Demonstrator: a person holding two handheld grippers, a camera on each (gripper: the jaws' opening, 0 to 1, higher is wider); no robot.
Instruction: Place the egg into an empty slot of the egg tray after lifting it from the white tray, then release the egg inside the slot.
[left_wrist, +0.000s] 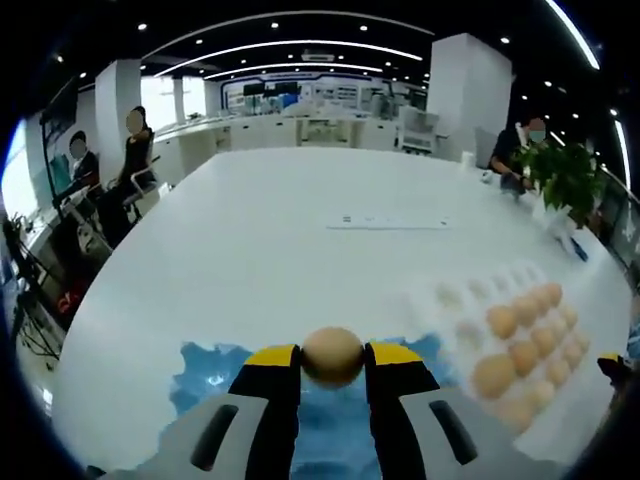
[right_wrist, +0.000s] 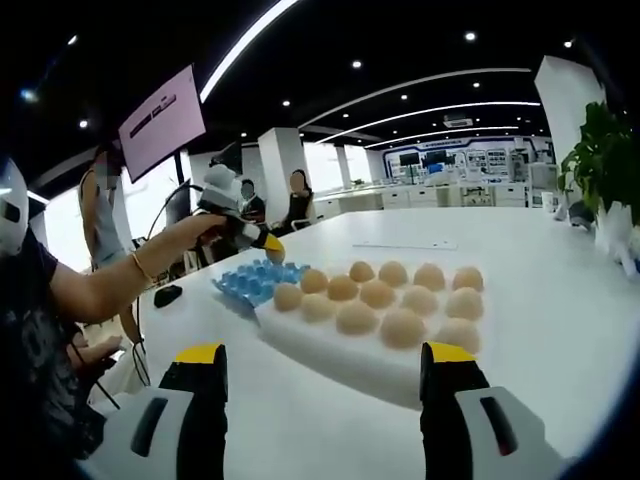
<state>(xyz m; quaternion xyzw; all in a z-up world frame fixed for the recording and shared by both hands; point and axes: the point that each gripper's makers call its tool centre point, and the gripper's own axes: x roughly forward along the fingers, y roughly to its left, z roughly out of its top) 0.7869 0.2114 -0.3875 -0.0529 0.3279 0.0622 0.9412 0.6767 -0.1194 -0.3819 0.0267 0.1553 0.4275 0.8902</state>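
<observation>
Bright ceiling strips, soft fisheye blur

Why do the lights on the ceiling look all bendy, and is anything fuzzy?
Left gripper view: the fisheye lens bows the ceiling light strips into arcs; the egg in the hand-held gripper looks soft and blurred. Right gripper view: the strips curve too, and the eggs on the white tray look slightly fuzzy.

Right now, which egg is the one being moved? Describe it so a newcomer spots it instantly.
On the big white table, a blue egg tray lies beside a white tray of eggs. The egg in question sits in neither: it is up between the left gripper's yellow-tipped jaws, above the blue tray.
</observation>
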